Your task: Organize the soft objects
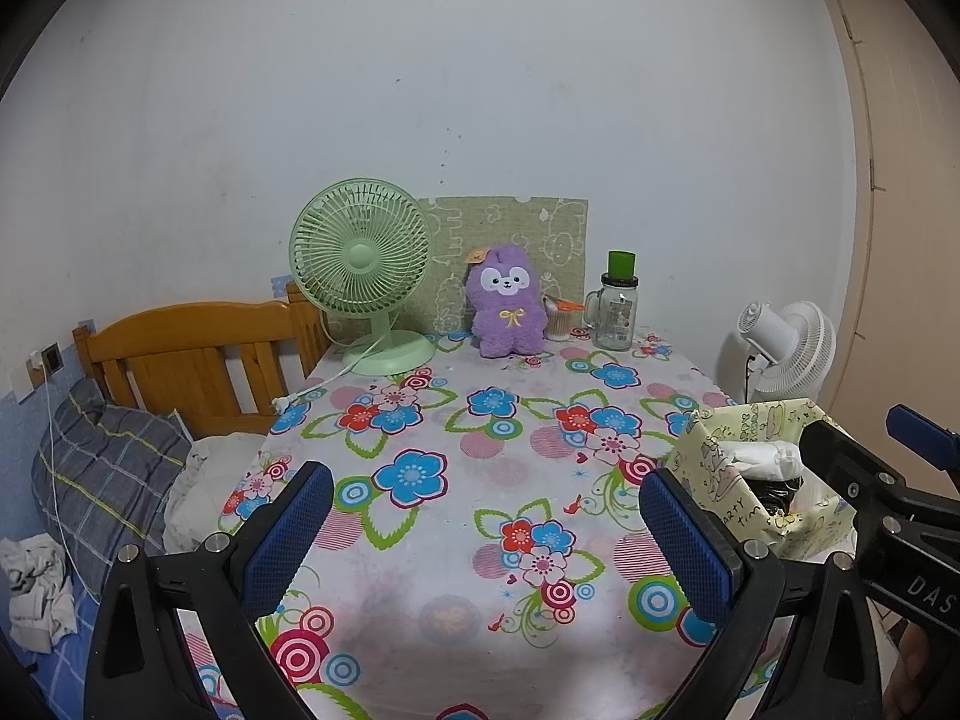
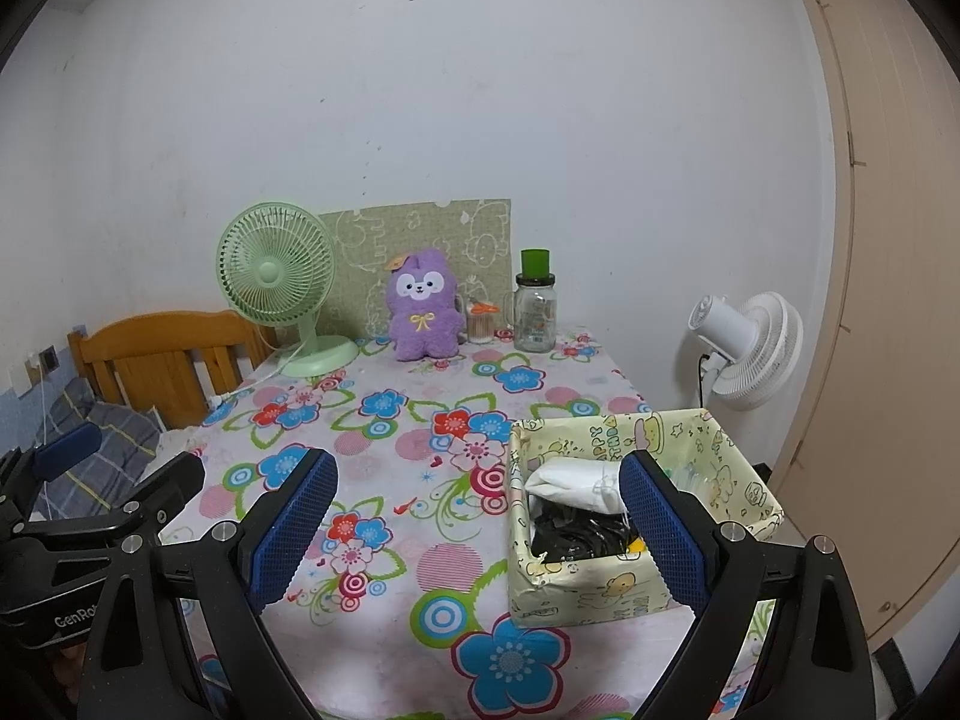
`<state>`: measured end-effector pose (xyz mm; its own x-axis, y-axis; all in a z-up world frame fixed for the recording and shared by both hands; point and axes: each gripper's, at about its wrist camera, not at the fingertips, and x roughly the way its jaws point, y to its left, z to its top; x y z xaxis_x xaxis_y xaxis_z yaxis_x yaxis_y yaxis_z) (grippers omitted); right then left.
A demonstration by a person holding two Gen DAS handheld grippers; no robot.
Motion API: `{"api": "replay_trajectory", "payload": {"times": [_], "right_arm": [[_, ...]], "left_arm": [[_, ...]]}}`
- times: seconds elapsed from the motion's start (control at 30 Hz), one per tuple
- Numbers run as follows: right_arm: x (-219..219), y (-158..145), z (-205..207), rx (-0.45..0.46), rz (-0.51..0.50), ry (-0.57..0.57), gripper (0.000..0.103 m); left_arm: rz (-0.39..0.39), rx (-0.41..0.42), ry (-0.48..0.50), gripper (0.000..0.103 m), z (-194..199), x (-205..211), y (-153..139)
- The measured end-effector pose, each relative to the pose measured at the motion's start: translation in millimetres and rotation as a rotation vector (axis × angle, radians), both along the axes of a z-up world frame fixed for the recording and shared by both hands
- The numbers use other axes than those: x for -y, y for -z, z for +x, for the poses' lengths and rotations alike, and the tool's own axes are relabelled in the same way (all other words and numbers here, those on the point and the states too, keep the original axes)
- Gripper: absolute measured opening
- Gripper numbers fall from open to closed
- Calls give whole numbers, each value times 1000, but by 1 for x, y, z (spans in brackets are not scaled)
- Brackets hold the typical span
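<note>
A purple plush toy (image 1: 509, 306) (image 2: 423, 306) sits upright at the far edge of the flowered table, against a green board. A yellow patterned box (image 2: 600, 585) (image 1: 708, 468) stands at the table's near right; a white soft bundle (image 2: 573, 483) (image 1: 762, 456) and black material (image 2: 576, 531) lie inside it. My left gripper (image 1: 486, 531) hovers open over the near middle of the table, with nothing between its fingers. My right gripper (image 2: 480, 528) is open too, its right finger in front of the box. Each gripper shows at the edge of the other's view.
A green desk fan (image 1: 363, 267) (image 2: 279, 282) stands left of the plush, its cord trailing off the table's left edge. A glass jar with a green lid (image 1: 618, 306) (image 2: 535, 309) and a small cup (image 1: 558, 321) stand to its right. A wooden headboard (image 1: 192, 354) and bedding lie left; a white fan (image 2: 750, 354) right.
</note>
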<state>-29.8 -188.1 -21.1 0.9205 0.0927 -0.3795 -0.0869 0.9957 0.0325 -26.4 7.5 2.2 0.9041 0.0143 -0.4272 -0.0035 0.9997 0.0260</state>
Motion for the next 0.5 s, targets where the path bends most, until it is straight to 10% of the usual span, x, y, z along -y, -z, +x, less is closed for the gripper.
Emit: {"api": "replay_trajectory", "payload": {"times": [0.5], "right_arm": [[0,0,0,3,2,3,98]], "left_arm": [[1,1,6,103,0,1,1]]}}
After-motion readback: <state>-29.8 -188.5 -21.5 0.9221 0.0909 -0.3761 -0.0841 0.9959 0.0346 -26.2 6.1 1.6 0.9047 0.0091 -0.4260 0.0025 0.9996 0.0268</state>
